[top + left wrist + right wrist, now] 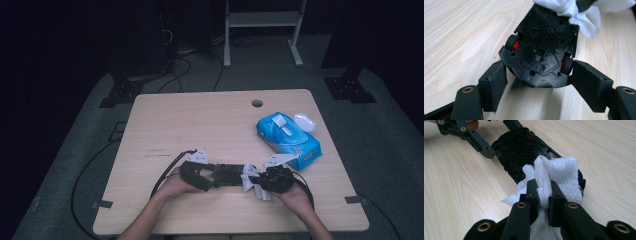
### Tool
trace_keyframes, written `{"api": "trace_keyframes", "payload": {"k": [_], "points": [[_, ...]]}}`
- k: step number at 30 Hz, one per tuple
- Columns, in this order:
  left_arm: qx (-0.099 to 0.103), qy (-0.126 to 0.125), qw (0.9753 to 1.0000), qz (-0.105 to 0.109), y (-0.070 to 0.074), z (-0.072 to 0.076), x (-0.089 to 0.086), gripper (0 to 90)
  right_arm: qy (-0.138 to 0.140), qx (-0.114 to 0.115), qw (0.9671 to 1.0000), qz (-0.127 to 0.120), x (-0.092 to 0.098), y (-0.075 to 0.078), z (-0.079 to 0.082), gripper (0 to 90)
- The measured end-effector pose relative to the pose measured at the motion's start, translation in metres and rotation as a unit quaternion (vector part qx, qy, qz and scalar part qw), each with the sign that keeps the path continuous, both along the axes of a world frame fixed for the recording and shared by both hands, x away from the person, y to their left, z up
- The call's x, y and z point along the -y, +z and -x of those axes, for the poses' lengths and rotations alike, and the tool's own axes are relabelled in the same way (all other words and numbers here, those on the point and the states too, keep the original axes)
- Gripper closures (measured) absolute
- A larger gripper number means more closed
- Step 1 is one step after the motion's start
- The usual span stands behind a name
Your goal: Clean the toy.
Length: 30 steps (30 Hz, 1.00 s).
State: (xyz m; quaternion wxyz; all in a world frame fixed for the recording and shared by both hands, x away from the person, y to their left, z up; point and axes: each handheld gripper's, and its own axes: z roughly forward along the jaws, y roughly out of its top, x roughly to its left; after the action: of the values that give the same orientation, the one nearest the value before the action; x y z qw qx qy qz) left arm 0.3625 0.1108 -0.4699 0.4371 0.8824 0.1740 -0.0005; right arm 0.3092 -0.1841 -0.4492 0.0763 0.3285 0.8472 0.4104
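Left gripper (200, 176) and right gripper (267, 181) meet at a black toy car (229, 175) with a white wipe (248, 179); blue wipes pack (288, 140) lies near, on the table (200, 120).

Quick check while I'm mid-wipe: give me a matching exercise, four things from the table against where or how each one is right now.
Things:
1. toy car
2. white wipe
3. blue wipes pack
4. round hole

States:
A. lies at the table's right side with its lid flipped open
B. pinched between the right gripper's jaws and pressed on the car
C. in the tabletop near its far edge
D. upside down, black underside up, held at its end between the left gripper's jaws

Pairs: 1-D, 2-B, 3-A, 4-C
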Motion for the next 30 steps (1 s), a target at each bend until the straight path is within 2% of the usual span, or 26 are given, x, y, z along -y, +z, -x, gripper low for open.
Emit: {"api": "trace_keyframes", "payload": {"k": [6,9,10,13,15,19,24,27,28,29,30], "points": [[-0.045,0.017,0.9986,0.021,0.0,-0.005,-0.003,30.1,0.001,0.007,1.0,-0.004,0.001,-0.002,0.002,81.3],[-0.082,0.027,0.995,0.051,0.0,-0.012,-0.008,33.2,0.006,0.016,0.9999,-0.004,0.001,-0.003,0.003,81.3],[-0.087,0.03,0.9942,0.056,-0.001,-0.013,-0.009,33.9,0.005,0.015,0.9999,-0.004,0.001,-0.003,0.004,81.4],[-0.098,0.038,0.9926,0.06,-0.002,-0.016,-0.009,34.6,0.007,0.017,0.9998,-0.004,0.001,-0.003,0.004,81.4],[-0.117,0.041,0.9904,0.061,-0.003,-0.019,-0.008,34.3,0.007,0.018,0.9998,-0.004,0.001,-0.003,0.004,81.4],[-0.138,0.051,0.9878,0.052,-0.005,-0.022,-0.006,27.8,0.01,0.025,0.9996,-0.001,0.0,-0.003,0.005,81.5],[-0.173,0.059,0.9812,0.062,-0.009,-0.026,-0.005,27.4,0.013,0.028,0.9995,0.001,0.0,-0.003,0.006,81.5],[-0.189,0.052,0.9783,0.068,-0.011,-0.027,-0.003,32.7,0.015,0.031,0.9994,0.003,0.0,-0.003,0.006,81.5],[-0.19,0.052,0.9781,0.067,-0.011,-0.027,-0.001,33.9,0.014,0.032,0.9994,0.003,0.0,-0.003,0.007,81.6],[-0.185,0.053,0.9793,0.061,-0.011,-0.027,0.001,35.0,0.016,0.033,0.9993,0.003,0.0,-0.003,0.007,81.6],[-0.186,0.053,0.9793,0.061,-0.011,-0.027,0.001,36.0,0.017,0.035,0.9992,0.005,-0.001,-0.003,0.008,81.6]]}}
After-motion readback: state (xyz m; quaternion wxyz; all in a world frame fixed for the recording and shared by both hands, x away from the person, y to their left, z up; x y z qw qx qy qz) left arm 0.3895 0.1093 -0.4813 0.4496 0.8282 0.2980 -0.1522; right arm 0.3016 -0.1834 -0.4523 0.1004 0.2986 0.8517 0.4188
